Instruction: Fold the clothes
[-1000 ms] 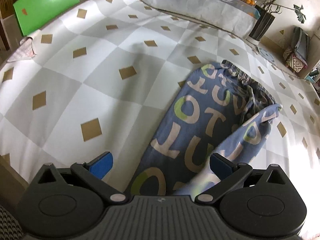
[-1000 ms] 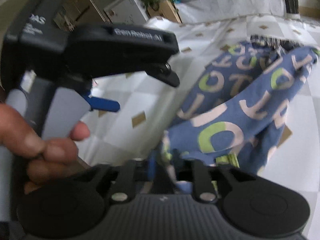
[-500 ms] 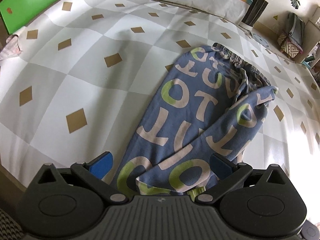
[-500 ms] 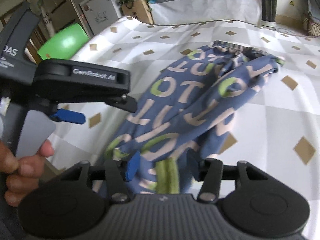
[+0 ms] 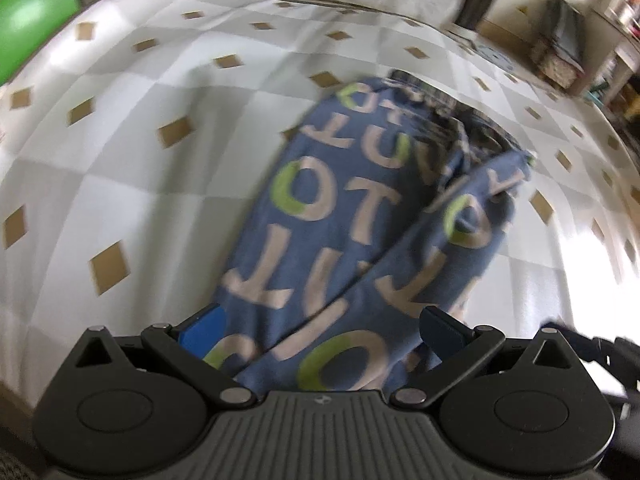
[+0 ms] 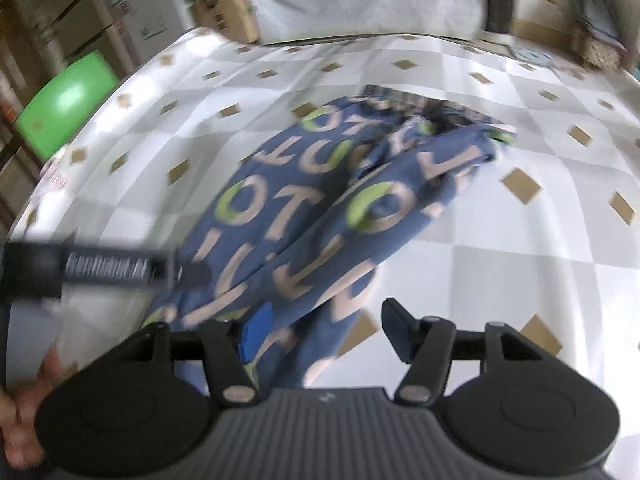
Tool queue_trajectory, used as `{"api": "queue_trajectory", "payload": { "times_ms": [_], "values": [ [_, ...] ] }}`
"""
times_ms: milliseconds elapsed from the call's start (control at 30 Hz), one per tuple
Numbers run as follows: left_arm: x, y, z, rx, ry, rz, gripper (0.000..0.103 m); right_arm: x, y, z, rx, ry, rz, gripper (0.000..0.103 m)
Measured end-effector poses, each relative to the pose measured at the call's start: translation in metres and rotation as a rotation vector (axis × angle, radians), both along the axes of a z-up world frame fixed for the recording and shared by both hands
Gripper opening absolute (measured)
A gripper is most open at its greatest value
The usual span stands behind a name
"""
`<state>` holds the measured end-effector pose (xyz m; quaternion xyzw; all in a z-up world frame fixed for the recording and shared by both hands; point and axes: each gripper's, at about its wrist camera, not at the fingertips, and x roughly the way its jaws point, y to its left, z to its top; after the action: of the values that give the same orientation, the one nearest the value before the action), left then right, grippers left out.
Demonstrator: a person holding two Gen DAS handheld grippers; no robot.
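Trousers blurred, hems behind tools.

Under me spreads a wide surface in a white and grey checked cloth dotted with tan diamonds. Past its far edge I see a long low bench draped in pale fabric, fruit along its top. Cardboard boxes stand to the left, beside something bright green. Strong daylight washes the cloth's right side.
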<state>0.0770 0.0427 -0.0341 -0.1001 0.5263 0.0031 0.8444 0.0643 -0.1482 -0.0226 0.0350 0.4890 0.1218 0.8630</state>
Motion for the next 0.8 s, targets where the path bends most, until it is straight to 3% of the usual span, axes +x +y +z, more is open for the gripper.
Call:
{"api": "queue_trajectory", "payload": {
  "times_ms": [133,300,433,633,800],
  "values": [
    [0.016,-0.008,-0.001,-0.033,-0.011,-0.038,0.103,0.019,-0.010,-0.007,-0.014,0.020,-0.066,0.060],
    [0.036,-0.008,-0.003,-0.006,0.004,-0.058,0.103,0.037,-0.022,-0.015,0.030,0.039,-0.117,0.062],
    [0.051,-0.005,-0.004,-0.005,0.006,-0.081,0.103,0.052,-0.033,-0.021,0.008,0.062,-0.180,0.064],
    [0.073,-0.007,-0.012,-0.043,0.015,-0.167,0.103,0.072,-0.055,-0.029,0.052,0.084,-0.304,0.065],
    [0.085,-0.020,-0.018,-0.071,0.004,-0.322,0.103,0.089,-0.065,-0.033,0.112,0.088,-0.373,0.066]
  ]
}}
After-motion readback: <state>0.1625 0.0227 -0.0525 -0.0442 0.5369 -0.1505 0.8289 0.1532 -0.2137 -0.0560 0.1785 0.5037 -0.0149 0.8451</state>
